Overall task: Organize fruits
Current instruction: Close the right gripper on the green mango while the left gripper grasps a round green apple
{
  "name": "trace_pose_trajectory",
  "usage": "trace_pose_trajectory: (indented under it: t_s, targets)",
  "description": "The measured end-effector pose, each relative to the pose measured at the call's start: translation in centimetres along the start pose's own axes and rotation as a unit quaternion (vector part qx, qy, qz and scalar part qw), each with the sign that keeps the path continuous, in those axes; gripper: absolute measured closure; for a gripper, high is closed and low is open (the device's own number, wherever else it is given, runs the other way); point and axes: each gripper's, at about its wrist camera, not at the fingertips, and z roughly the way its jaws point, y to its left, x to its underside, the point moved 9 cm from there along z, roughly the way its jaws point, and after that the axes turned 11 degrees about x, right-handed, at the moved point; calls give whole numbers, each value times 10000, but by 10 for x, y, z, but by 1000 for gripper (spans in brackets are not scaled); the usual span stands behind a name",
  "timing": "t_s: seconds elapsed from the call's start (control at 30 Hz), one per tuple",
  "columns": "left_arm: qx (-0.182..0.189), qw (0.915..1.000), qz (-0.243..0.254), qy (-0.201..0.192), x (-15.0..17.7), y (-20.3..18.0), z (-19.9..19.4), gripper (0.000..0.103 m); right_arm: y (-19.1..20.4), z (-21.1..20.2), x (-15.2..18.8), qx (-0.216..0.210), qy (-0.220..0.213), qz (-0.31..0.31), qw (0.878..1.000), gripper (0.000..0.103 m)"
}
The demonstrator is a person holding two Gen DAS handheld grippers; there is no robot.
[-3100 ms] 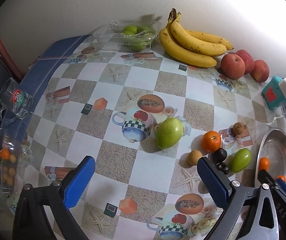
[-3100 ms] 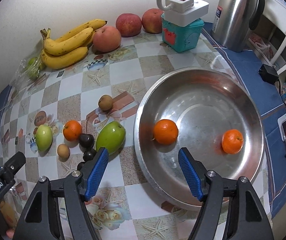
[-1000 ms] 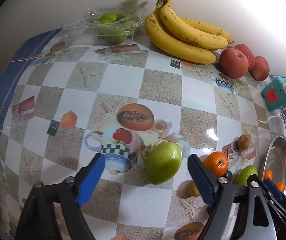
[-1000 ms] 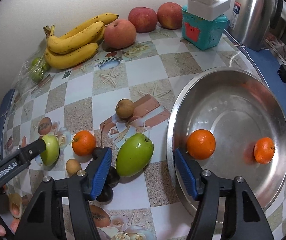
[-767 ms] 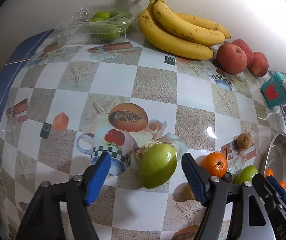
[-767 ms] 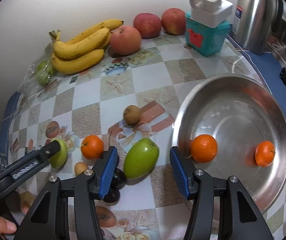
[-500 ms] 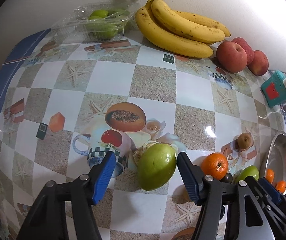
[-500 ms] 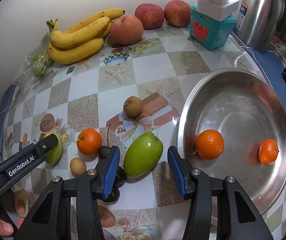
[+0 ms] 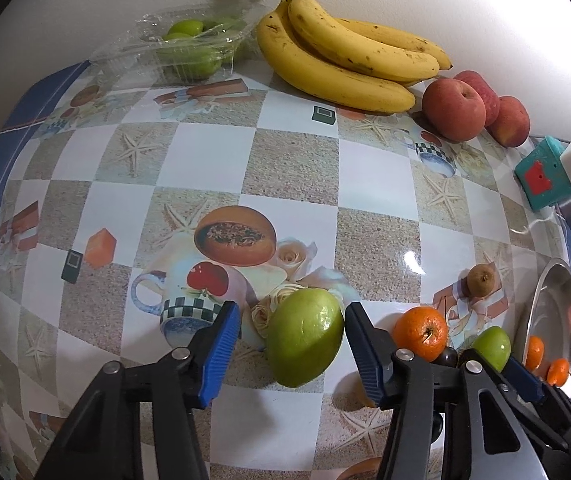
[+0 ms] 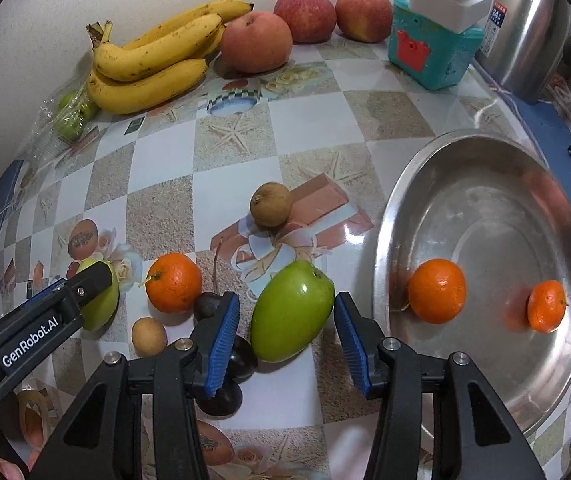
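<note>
My left gripper [image 9: 291,336] is open, its blue pads either side of a green mango [image 9: 304,337] on the table, not touching it. My right gripper [image 10: 285,338] is open around a second green mango [image 10: 291,316], pads close to its sides. A steel bowl [image 10: 481,168] on the right holds two oranges [image 10: 436,297] [image 10: 546,306]. A third orange [image 10: 172,282], two small brown fruits [image 10: 271,199] [image 10: 148,336] and dark plums [image 10: 241,356] lie between the mangoes.
Bananas [image 9: 345,60], red apples [image 9: 453,110] and a clear box of green fruit [image 9: 189,54] line the back wall. A teal box with a white plug [image 10: 435,46] and a steel kettle [image 10: 533,28] stand at the back right.
Both grippers have moved forward and down onto their mangoes. Each pair of jaws has narrowed around its fruit. The fruits have not moved.
</note>
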Motion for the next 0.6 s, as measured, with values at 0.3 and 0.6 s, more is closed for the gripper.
trace_pose_trajectory:
  t_s: [0.3,0.6]
  targets:
    - [52,9999,95,-4,-2,-8,2,59,0,5,-3,-52,56,139,9999,54]
    - [70,9999,132,50,0,-11,7,61,-2,7,-7,-96,168,411,9990,58]
